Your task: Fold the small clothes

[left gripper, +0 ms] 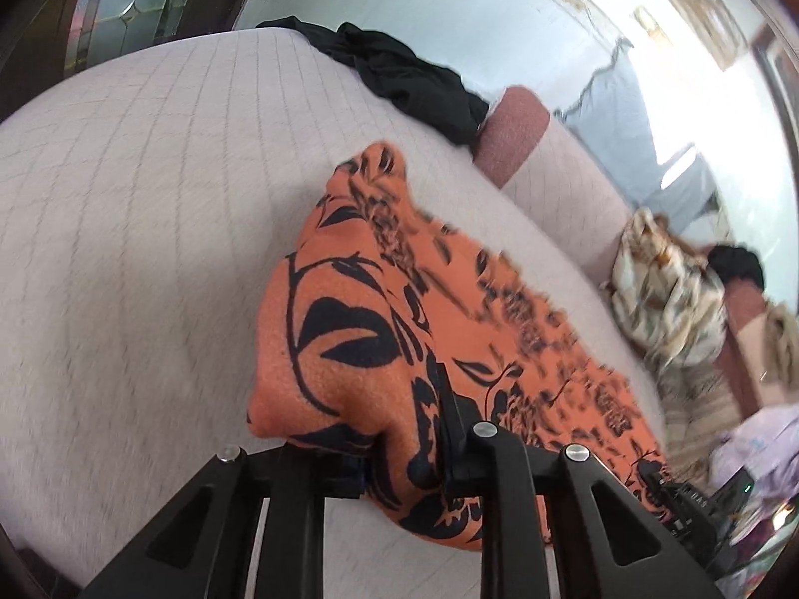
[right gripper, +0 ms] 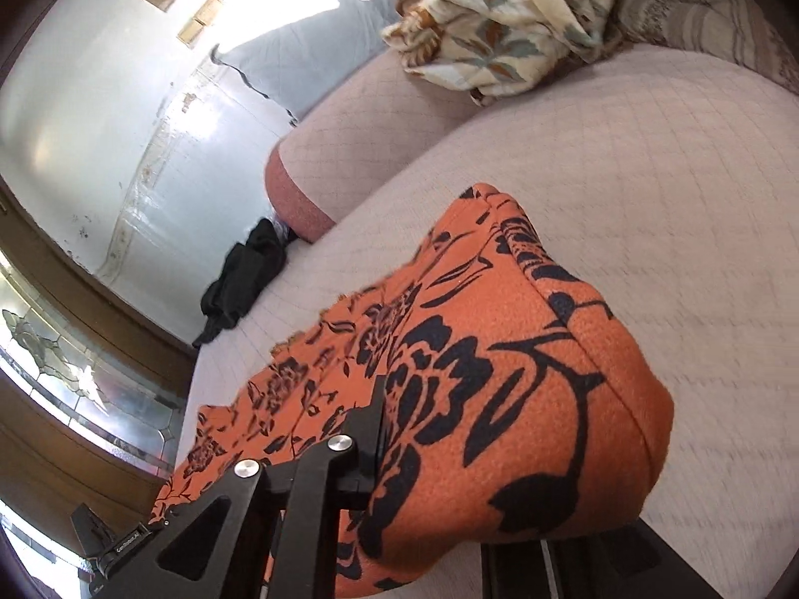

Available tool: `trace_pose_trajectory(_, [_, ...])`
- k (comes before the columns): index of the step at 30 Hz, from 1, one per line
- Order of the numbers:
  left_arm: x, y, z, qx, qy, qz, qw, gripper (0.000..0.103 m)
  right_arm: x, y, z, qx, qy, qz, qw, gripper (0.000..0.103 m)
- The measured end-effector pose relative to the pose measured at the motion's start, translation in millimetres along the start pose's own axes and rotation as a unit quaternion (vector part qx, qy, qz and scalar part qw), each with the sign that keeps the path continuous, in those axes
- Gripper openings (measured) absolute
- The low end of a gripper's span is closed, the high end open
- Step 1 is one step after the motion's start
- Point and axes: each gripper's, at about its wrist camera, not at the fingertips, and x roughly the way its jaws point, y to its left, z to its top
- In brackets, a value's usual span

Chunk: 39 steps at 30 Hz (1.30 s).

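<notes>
My left hand-held gripper [left gripper: 404, 454] and right hand-held gripper [right gripper: 399, 454] each clenched the orange garment [left gripper: 399, 309], lifted over the sofa [left gripper: 150, 199]; a black cloth [left gripper: 409, 75] lay at its far edge.

**Little that reads**

On my right tongs' view, a small black bracket [right gripper: 127, 546] at the lower left carries a line of tiny white lettering, too small and smeared for me to make out. On my left tongs' view, a black device [left gripper: 691, 499] at the lower right edge bears pale characters, likewise blurred past reading. I can read nothing else.
</notes>
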Motion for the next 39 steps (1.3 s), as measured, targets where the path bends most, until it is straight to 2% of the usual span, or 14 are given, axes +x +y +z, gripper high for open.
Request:
trace_pose_trajectory(3, [7.4,3.5,-2.9,0.003,0.012,0.021,0.9997,0.032,5.5,-27.1,-7.7,0.051,0.049,-0.017,0.997,0.017])
trace_pose_trajectory(6, [10.0,17.0,6.4,-0.042,0.021,0.009,0.9989,0.044,6.9,-43.6,-7.3,0.108,0.087,-0.025,0.990,0.026])
trace_pose_trajectory(9, [11.9,26.3,10.3,-0.077,0.014,0.005,0.9969,0.047,-11.7,-32.7,-12.5,0.081,0.095,-0.037,0.992,0.036])
trace_pose_trajectory(12, [11.6,23.5,8.4,-0.078,0.005,0.002,0.9970,0.046,-28.8,-11.2,-27.0,0.025,0.119,-0.054,0.991,0.039])
trace_pose_trajectory(14, [11.9,14.7,8.6,-0.054,-0.010,0.010,0.9985,0.031,-37.7,11.8,-32.9,-0.024,0.116,-0.032,0.992,0.039])
trace_pose_trajectory(15, [12.3,9.3,9.4,-0.037,-0.017,0.016,0.9991,0.029,-36.9,23.6,-31.8,-0.045,0.110,-0.030,0.992,0.039])
trace_pose_trajectory(18, [14.3,4.7,10.1,-0.018,-0.030,0.023,0.9992,0.026,-16.2,68.1,-20.2,-0.102,0.087,-0.005,0.991,0.035])
trace_pose_trajectory(20, [16.1,7.5,10.1,-0.018,-0.028,0.021,0.9992,0.026,13.0,89.2,-9.9,-0.116,0.095,0.004,0.989,0.029])
trace_pose_trajectory(25, [23.6,15.2,10.4,-0.027,-0.021,0.019,0.9992,0.033,88.9,108.7,-2.0,-0.115,0.129,-0.002,0.985,0.028])
trace_pose_trajectory(27, [26.9,14.5,9.8,-0.020,-0.020,0.023,0.9993,0.033,125.0,95.6,-8.8,-0.082,0.182,0.000,0.980,0.027])
trace_pose_trajectory(28, [27.2,13.1,9.8,-0.017,-0.022,0.025,0.9993,0.032,134.1,87.5,-11.7,-0.070,0.181,0.001,0.981,0.015])
trace_pose_trajectory(32, [23.5,-1.7,9.8,0.014,-0.040,0.034,0.9985,0.023,130.9,93.7,-4.1,-0.076,0.187,-0.016,0.979,0.012])
trace_pose_trajectory(36, [18.0,-14.2,11.9,0.044,-0.053,0.034,0.9971,0.021,126.3,99.6,-0.6,-0.068,0.160,0.027,0.984,0.017])
trace_pose_trajectory(39, [14.5,-22.7,12.4,0.067,-0.058,0.033,0.9955,0.021,149.3,99.4,-11.6,-0.070,0.192,0.019,0.979,0.017])
